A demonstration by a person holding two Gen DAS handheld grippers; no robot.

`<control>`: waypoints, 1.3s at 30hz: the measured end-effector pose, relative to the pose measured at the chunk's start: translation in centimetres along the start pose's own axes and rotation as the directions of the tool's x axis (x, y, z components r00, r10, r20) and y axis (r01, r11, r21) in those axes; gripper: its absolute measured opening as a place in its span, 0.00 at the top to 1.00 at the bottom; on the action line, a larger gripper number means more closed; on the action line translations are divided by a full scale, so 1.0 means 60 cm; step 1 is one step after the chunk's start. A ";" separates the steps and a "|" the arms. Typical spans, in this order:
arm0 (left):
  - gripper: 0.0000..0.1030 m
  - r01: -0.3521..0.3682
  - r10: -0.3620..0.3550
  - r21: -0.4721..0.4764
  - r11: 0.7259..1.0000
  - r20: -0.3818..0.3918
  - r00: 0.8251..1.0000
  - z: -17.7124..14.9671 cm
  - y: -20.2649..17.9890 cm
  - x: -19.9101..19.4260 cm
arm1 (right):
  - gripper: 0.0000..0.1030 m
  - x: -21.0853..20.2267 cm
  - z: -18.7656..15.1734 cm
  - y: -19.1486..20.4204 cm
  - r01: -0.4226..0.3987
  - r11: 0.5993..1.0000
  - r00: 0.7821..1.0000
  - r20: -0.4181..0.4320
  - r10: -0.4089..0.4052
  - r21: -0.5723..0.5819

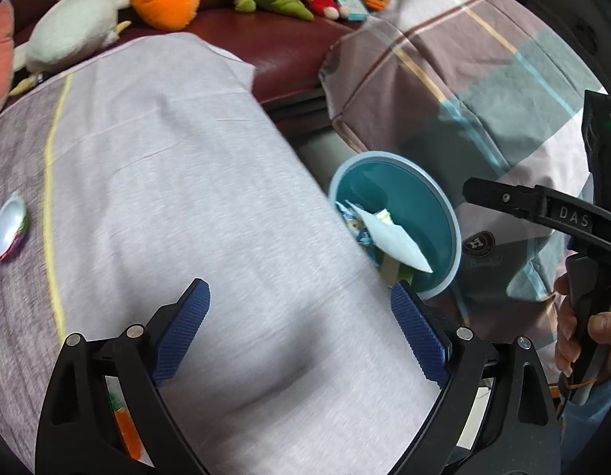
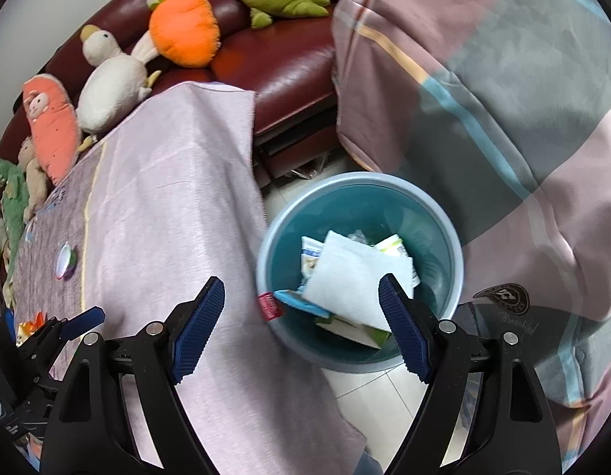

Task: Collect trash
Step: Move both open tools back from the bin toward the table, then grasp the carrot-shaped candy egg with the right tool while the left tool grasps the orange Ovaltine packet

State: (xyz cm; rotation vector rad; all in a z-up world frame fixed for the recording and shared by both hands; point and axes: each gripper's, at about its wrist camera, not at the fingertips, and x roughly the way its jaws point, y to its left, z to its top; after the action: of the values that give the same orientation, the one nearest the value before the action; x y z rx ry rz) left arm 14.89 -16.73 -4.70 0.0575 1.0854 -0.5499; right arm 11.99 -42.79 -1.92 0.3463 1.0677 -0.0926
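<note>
A teal trash bin [image 2: 432, 213] stands on the floor beside the cloth-covered table [image 2: 166, 206]; it holds a white tissue [image 2: 353, 277] and several wrappers. It also shows in the left wrist view [image 1: 420, 206]. My right gripper [image 2: 301, 297] is open and empty, over the bin's near rim and the table edge. My left gripper [image 1: 299, 301] is open and empty above the table cloth [image 1: 186, 198], left of the bin. A foil lid [image 1: 8, 229] lies on the cloth at far left; it also shows in the right wrist view [image 2: 65, 261].
A dark red sofa [image 2: 289, 63] with several plush toys [image 2: 182, 27] runs behind the table. A plaid blanket [image 2: 503, 99] drapes at the right of the bin. Small wrappers [image 2: 28, 326] lie at the table's left end. The right gripper's body [image 1: 582, 237] shows at right.
</note>
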 end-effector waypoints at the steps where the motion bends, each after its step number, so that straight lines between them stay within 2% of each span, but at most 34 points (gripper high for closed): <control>1: 0.10 -0.006 0.006 -0.005 1.000 0.006 1.000 -0.004 0.007 -0.007 | 0.26 -0.005 -0.002 0.010 -0.003 1.000 1.000 0.003 0.003 -0.007; 10: 0.09 -0.049 0.053 -0.087 0.995 0.046 0.998 -0.058 0.092 -0.071 | 0.26 -0.031 -0.028 0.099 -0.035 0.996 0.999 0.004 0.036 -0.079; 19: 0.09 -0.128 0.137 -0.130 0.983 0.067 0.988 -0.119 0.186 -0.136 | 0.26 -0.027 -0.066 0.220 -0.085 0.979 0.996 -0.046 0.077 -0.188; 25: 0.09 -0.149 0.168 -0.200 0.968 0.082 0.982 -0.171 0.260 -0.172 | 0.26 -0.007 -0.102 0.307 -0.117 0.957 0.990 -0.106 0.092 -0.265; 37: 0.09 -0.167 0.205 -0.298 0.940 0.099 0.974 -0.257 0.364 -0.218 | 0.26 0.065 -0.185 0.444 -0.198 0.919 0.956 -0.273 0.105 -0.341; 38: 0.09 -0.172 0.211 -0.303 0.937 0.101 0.972 -0.262 0.371 -0.222 | 0.27 0.073 -0.194 0.455 -0.199 0.916 0.954 -0.282 0.101 -0.348; 39: 0.09 -0.175 0.215 -0.307 0.936 0.102 0.971 -0.266 0.375 -0.225 | 0.33 0.078 -0.197 0.459 -0.200 0.914 0.953 -0.287 0.098 -0.352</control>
State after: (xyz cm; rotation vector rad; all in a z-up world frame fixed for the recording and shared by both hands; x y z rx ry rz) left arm 7.22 13.01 -5.79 -0.1314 1.0072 -0.2046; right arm 10.89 -12.61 -4.70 0.0891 1.2898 0.3046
